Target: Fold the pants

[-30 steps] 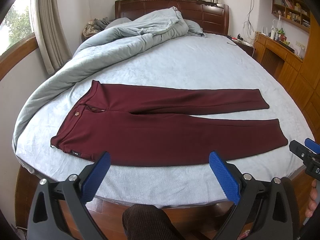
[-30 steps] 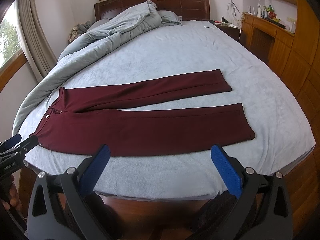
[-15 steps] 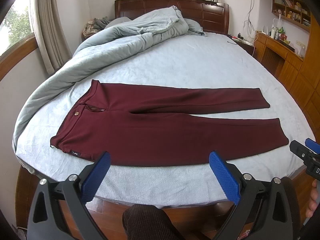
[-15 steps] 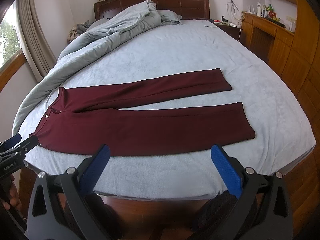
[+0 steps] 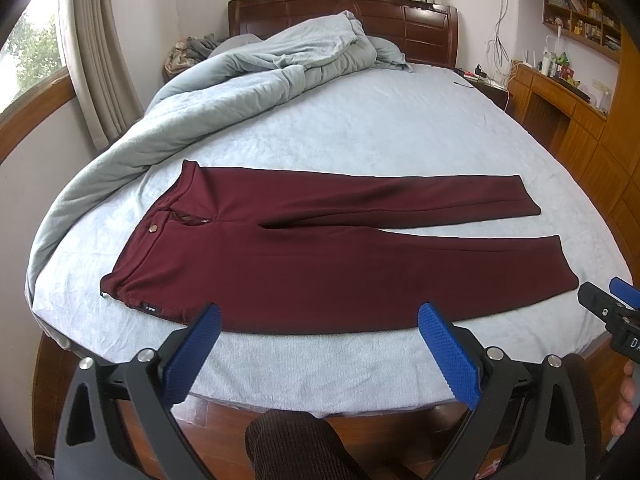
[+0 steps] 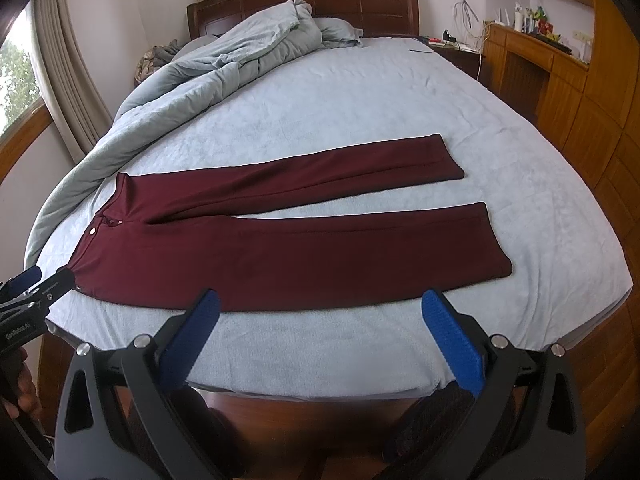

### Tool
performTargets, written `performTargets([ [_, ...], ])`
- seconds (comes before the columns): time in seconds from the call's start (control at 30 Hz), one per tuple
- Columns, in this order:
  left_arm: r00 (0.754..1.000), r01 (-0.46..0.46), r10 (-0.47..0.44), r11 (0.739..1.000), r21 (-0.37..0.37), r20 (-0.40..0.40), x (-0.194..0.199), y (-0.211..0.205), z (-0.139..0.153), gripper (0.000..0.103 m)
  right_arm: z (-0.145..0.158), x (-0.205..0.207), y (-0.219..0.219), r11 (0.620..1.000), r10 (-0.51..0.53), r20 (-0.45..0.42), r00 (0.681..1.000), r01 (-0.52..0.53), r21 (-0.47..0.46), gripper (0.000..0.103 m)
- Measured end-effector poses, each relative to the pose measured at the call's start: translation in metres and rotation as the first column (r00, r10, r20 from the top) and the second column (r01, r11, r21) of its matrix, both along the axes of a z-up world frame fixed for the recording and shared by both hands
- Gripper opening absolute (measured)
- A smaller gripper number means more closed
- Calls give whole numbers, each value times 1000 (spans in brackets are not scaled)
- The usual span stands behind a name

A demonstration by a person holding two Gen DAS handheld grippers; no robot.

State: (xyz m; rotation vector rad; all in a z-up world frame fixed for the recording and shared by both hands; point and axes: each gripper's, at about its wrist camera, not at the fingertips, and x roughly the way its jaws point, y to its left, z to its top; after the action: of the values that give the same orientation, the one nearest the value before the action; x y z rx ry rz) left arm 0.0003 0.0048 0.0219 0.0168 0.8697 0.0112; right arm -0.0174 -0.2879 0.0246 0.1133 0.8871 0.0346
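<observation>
Dark red pants lie flat on the light blue bed sheet, waist to the left, both legs stretched right and slightly apart. My left gripper hovers open above the near bed edge, just short of the pants' near hem. My right gripper is also open, held at the same near edge by the lower leg. Nothing sits between either pair of blue pads. Each gripper's tip shows at the side of the other's view.
A bunched grey-blue duvet runs along the bed's far left up to the wooden headboard. Wooden cabinets and a desk stand on the right. Curtains and a window are at left. A person's knee is below.
</observation>
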Motion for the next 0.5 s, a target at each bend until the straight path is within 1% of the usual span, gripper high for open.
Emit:
performTargets([
  [0.13,1000,2,-2,1000,-2,-7,3,0,-2,99,0,3,-3,1000,12,2,1000,-12,-7,101],
  [0.27,999,-4,3,1000,-7,-32,24,-1,-6,99,5,25,-20,1000,30,15,999,-30,0,101],
  [0.33,999,-3,2,1000,-1,-43,45,-6,-6,99,8,49,-38,1000,25,14,1000,-25,-1,101],
  [0.43,999,0,-1,1000,-9,-52,85,-14,-7,99,8,98,-69,1000,4,9,1000,-4,-28,101],
  [0.5,998,4,-5,1000,-22,-64,119,-21,-10,99,2,138,-93,999,-7,-6,1000,6,-41,101],
])
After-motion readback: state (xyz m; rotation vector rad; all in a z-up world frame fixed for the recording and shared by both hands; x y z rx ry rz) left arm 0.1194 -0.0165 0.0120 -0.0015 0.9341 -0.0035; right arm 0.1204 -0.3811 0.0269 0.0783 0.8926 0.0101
